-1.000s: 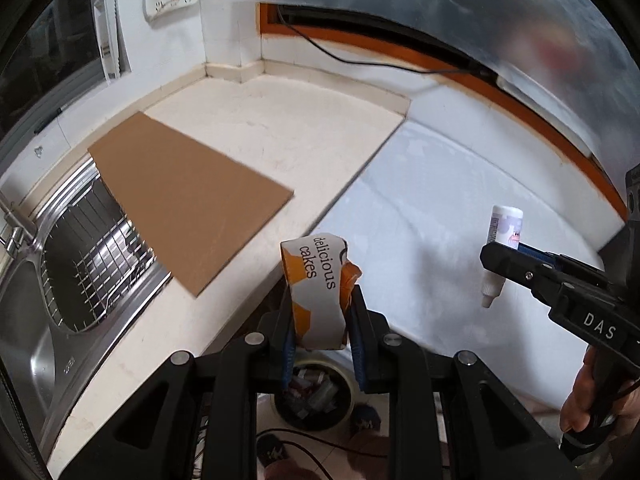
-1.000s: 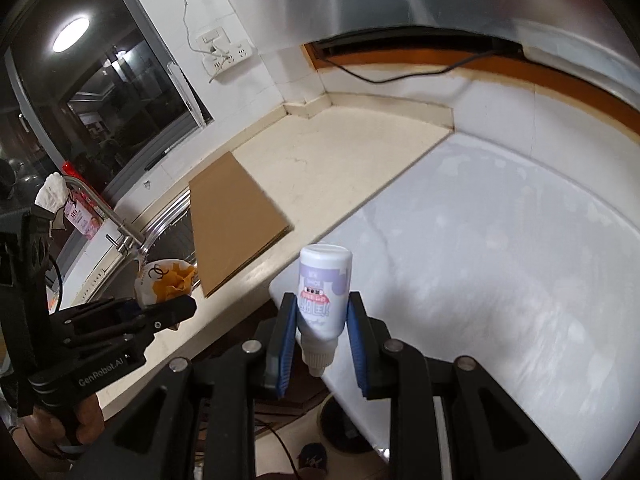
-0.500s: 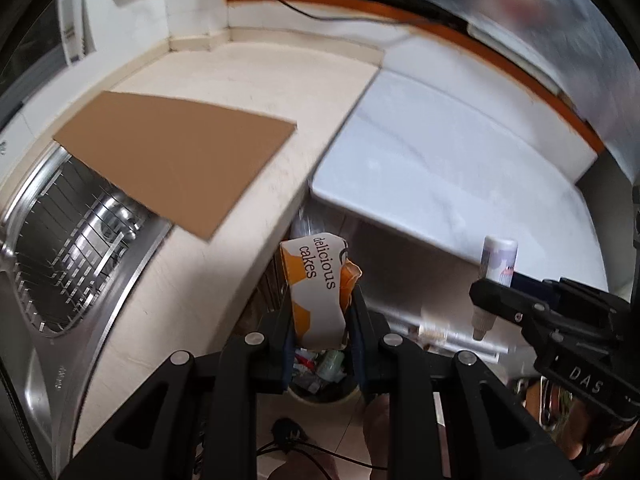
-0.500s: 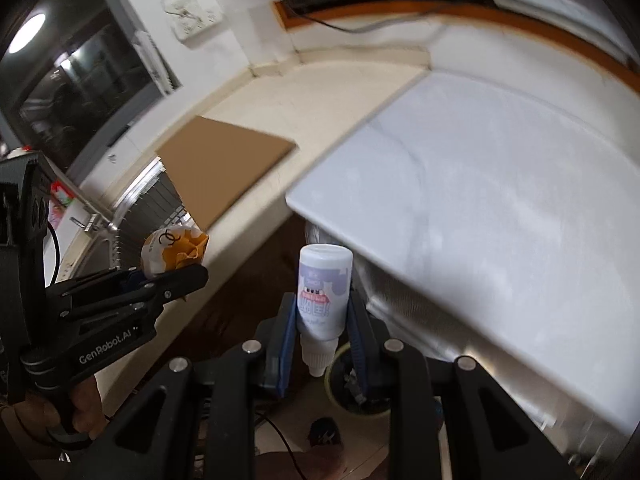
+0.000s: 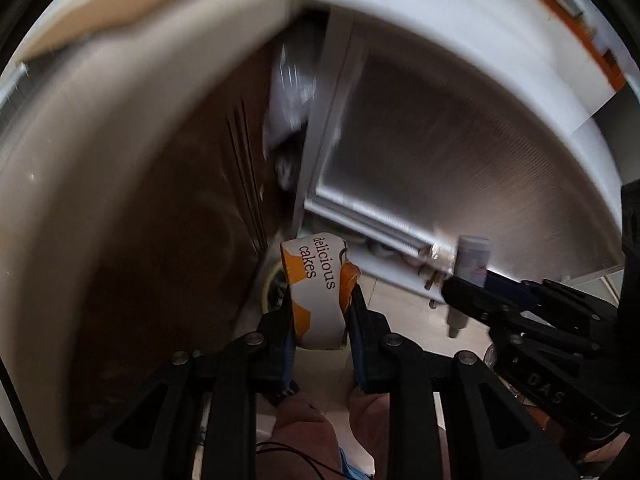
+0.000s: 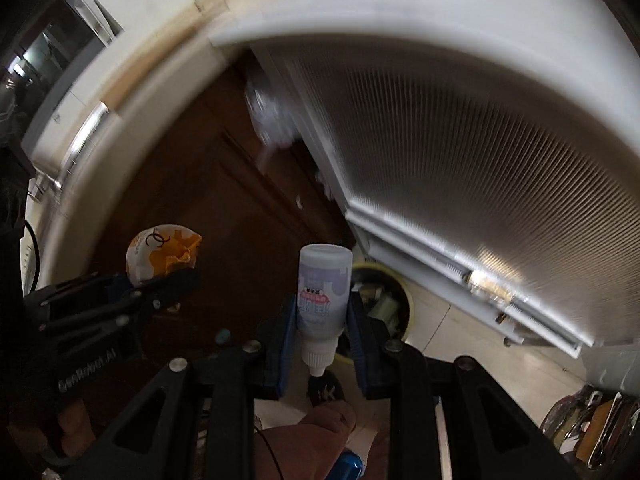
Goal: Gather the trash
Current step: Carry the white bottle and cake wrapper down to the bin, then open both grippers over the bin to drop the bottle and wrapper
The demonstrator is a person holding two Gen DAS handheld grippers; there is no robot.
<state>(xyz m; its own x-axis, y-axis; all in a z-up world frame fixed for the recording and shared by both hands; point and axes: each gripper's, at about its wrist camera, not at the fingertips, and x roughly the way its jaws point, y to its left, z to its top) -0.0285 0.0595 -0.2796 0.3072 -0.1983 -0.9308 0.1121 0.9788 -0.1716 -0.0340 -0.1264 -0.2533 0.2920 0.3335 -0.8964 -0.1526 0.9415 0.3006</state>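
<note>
Blue pads of the left gripper [image 5: 320, 320] pinch a crumpled orange-and-white cake wrapper [image 5: 316, 288] printed "delicious cakes", jaws narrowed onto it. The right gripper [image 6: 322, 340] likewise clamps a small white squeeze bottle [image 6: 323, 292], nozzle pointing back toward the camera. Both point steeply down in front of the dark cabinet door [image 6: 224, 208], above a yellow-rimmed trash bin [image 6: 394, 300] on the floor.

Dropper bottle [image 6: 323, 285] in right claw [image 6: 322, 322]
</note>
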